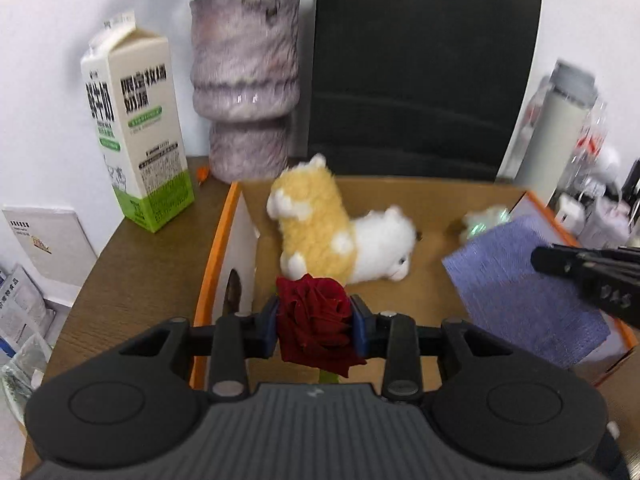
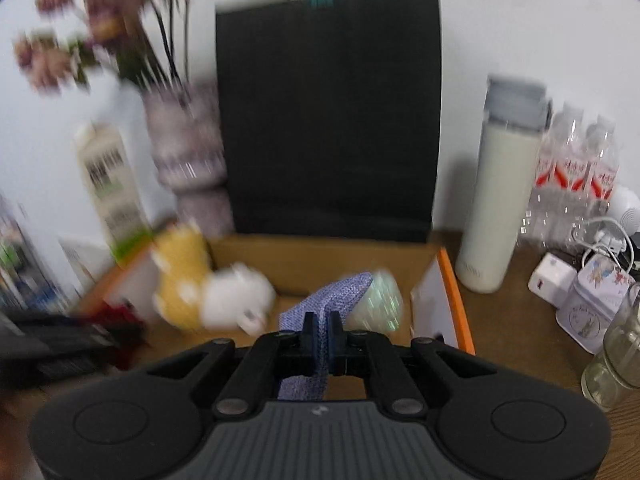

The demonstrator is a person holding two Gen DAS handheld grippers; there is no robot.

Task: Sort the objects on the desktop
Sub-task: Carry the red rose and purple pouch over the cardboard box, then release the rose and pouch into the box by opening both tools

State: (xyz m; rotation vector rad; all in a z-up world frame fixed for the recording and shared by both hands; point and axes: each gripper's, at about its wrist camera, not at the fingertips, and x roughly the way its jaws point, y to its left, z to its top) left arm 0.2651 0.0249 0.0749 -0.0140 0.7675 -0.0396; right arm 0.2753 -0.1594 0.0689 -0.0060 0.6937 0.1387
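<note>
My left gripper [image 1: 316, 322] is shut on a dark red rose [image 1: 314, 320], held over the near left part of an orange-rimmed cardboard box [image 1: 216, 248]. Inside the box lie a yellow plush alpaca [image 1: 314, 224] and a white plush alpaca [image 1: 386, 248], touching each other. My right gripper [image 2: 322, 330] is shut on a purple knitted cloth [image 2: 340, 290] over the box's right half; the same cloth [image 1: 516, 284] and gripper [image 1: 592, 276] show at the right of the left wrist view. A pale green object [image 2: 380, 300] lies behind the cloth, blurred.
Behind the box stand a black paper bag [image 1: 420, 80], a grey marbled vase [image 1: 244, 80] with flowers and a milk carton [image 1: 136, 128]. To the right are a white flask [image 2: 496, 200], water bottles [image 2: 576, 168], a charger [image 2: 552, 280], a tin [image 2: 592, 304] and a glass jar [image 2: 616, 356].
</note>
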